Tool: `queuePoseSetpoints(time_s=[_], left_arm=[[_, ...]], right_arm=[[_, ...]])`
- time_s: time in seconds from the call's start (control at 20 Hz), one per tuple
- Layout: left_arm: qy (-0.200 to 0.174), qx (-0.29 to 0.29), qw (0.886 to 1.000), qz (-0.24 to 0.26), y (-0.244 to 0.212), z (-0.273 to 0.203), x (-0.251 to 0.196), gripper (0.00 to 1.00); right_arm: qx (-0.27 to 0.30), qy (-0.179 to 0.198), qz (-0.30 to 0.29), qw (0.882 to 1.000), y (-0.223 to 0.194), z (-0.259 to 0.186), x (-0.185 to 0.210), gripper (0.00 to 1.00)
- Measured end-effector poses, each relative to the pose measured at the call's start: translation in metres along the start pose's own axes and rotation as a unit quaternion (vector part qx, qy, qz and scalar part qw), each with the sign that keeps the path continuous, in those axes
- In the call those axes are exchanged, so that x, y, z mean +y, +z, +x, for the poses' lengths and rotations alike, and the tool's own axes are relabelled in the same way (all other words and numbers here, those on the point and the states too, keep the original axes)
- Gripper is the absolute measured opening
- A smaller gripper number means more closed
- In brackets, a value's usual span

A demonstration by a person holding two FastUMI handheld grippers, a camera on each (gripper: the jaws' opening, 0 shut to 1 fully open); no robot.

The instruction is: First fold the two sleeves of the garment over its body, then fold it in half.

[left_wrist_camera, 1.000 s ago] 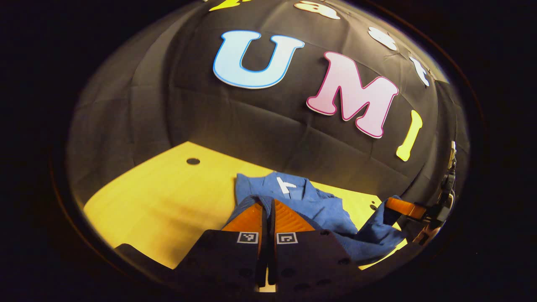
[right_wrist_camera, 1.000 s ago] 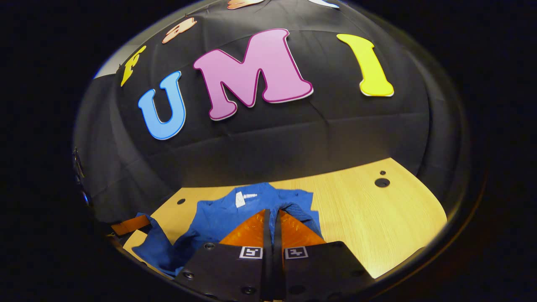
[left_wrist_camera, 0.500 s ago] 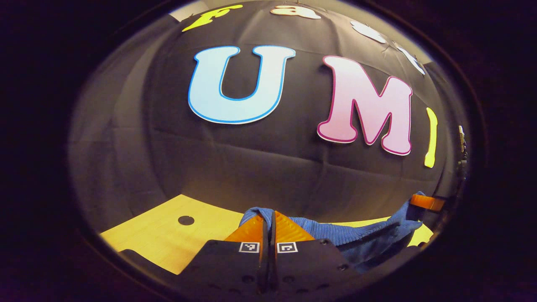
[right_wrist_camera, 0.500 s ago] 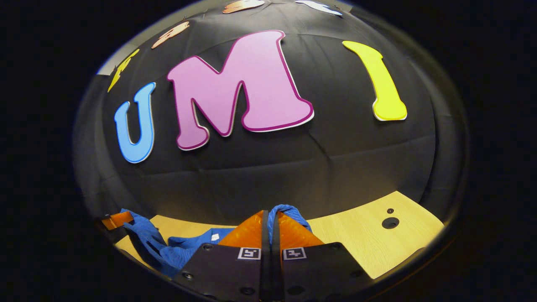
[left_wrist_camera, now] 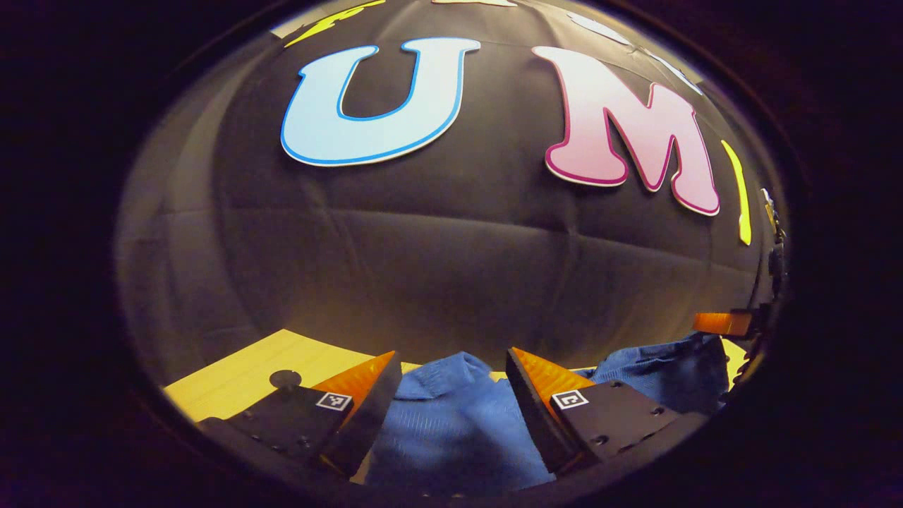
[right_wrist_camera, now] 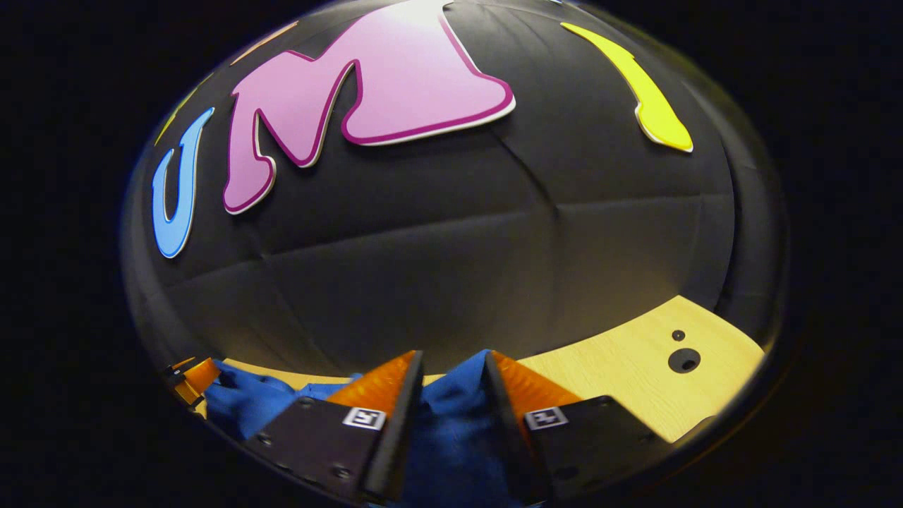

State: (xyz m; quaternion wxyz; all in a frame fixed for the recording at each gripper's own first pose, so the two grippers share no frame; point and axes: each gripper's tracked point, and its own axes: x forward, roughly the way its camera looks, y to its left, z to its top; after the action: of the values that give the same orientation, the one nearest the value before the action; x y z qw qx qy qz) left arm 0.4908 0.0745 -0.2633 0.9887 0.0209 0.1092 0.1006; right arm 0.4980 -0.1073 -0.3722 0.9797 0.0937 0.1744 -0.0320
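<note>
While both tongs stand open with nothing gripped, the left tongs [left_wrist_camera: 448,384] and right tongs [right_wrist_camera: 451,381] are over the blue garment [left_wrist_camera: 451,423], which lies near the far edge of the worktop [right_wrist_camera: 621,367]. I judge the half fold is released; next, withdraw without dragging cloth.

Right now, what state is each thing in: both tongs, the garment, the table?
left tongs: open, fingers apart, blue cloth between them
right tongs: open, fingers apart, cloth between them
garment: blue, bunched on the table, no finger pressing it
table: wooden, bare at its far right corner with two round holes
</note>
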Motion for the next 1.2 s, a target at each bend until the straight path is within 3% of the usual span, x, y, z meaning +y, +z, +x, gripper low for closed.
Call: queuePoseSetpoints(time_s=[0.1,0.4,0.55,0.8,0.85,0.95,1.05,1.2], left_arm=[[-0.006,0.01,1.0,-0.004,0.001,-0.015,-0.01,0.83],[-0.033,-0.05,0.998,-0.002,0.042,-0.116,-0.032,0.84],[-0.06,-0.015,0.997,-0.046,0.03,-0.179,-0.04,0.81],[-0.097,-0.05,0.988,-0.11,0.042,-0.276,-0.022,0.82],[-0.089,-0.059,0.988,-0.115,0.041,-0.286,-0.008,0.82],[-0.062,-0.073,0.99,-0.106,0.046,-0.322,0.019,0.81],[-0.046,-0.086,0.993,-0.066,0.05,-0.364,0.035,0.82],[-0.054,-0.088,0.995,-0.009,0.059,-0.43,0.038,0.84]], right_arm=[[-0.019,-0.016,-0.021,0.999,0.008,-0.013,-0.007,1.0],[-0.093,-0.024,-0.029,0.995,0.043,-0.104,-0.009,0.98],[-0.115,-0.028,-0.027,0.993,0.046,-0.156,-0.013,0.98],[-0.125,-0.044,-0.057,0.989,0.049,-0.231,-0.018,0.98],[-0.127,-0.047,-0.073,0.988,0.051,-0.245,-0.016,0.97],[-0.116,-0.053,-0.098,0.987,0.05,-0.277,-0.008,0.98],[-0.1,-0.044,-0.102,0.989,0.047,-0.316,0.005,0.98],[-0.095,-0.016,-0.077,0.992,0.05,-0.38,0.025,0.97]])
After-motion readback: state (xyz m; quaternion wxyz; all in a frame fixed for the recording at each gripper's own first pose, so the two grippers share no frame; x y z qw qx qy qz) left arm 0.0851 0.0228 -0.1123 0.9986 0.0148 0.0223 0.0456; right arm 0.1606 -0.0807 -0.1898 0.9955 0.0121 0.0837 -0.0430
